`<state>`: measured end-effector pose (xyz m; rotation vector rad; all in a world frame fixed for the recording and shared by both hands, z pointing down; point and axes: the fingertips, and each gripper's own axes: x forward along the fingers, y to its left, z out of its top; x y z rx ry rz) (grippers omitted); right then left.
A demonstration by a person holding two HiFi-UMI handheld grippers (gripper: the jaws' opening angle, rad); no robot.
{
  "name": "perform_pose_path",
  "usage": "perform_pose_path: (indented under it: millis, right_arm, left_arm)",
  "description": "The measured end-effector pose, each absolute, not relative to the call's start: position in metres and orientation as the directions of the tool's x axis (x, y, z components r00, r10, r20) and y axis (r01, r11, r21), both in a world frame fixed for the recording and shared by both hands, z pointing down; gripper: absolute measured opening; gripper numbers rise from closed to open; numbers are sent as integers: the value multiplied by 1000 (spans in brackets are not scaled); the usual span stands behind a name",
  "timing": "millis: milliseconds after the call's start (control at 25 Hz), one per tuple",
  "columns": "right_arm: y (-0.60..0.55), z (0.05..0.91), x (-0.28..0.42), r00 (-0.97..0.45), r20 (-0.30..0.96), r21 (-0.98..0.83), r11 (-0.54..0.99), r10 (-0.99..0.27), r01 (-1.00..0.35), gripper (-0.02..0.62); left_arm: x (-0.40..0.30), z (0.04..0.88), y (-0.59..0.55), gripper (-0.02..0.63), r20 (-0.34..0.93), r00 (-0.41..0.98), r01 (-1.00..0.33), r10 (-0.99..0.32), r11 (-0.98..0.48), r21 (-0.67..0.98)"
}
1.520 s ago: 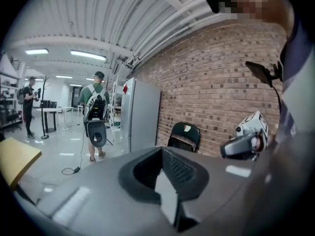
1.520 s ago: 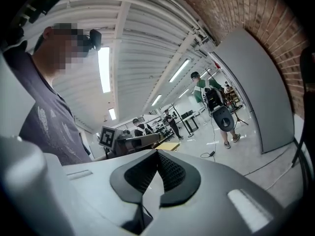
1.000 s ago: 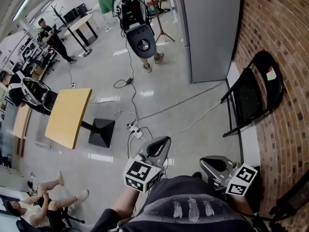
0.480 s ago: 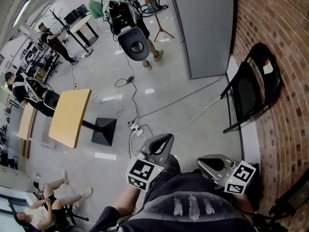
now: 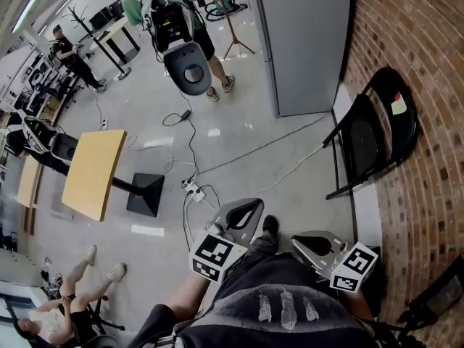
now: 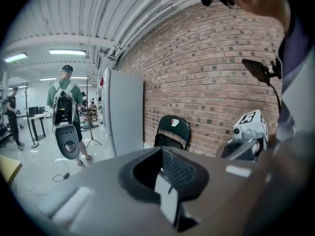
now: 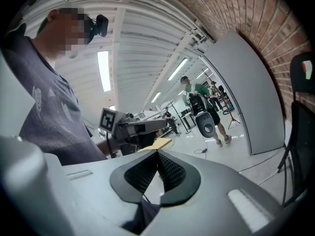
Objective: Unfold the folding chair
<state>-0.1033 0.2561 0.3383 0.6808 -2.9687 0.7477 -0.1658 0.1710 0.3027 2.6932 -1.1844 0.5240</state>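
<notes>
Chair (image 5: 373, 140) is being seen leaning against the brick wall (image 5: 428, 64), long axis near upright, well ahead and to the right of both grippers, the right gripper (image 5: 313, 242) being judged nearer than the left gripper (image 5: 243, 211), and both jaw pairs being held pressed together on nothing.

A glossy grey floor (image 5: 246, 100) carries trailing cables (image 5: 190, 147) and a power strip (image 5: 193, 189) at centre, a black table base (image 5: 143, 194) at left, and a folding chair (image 5: 370, 140) at right.
</notes>
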Motion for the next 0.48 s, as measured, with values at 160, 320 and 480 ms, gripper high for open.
perform_pose_path:
  millis: [160,320,480]
  right_arm:
    - [238,350,-105,-889,188,-423,782,-418,-457,2]
    - [207,369,-97,-832,262,-443,705,-488,-553,2]
    - [173,372,-88,-787,343,-401,678,-512,-616,2]
  left_arm:
    - [-163,312,145,3,350,649,-741,-675,-665,92]
    - [-153,307,122,3,268,735,-678,-623,-691,252]
    - [-140,308,99,3,243,761,-646,-601,-739,193]
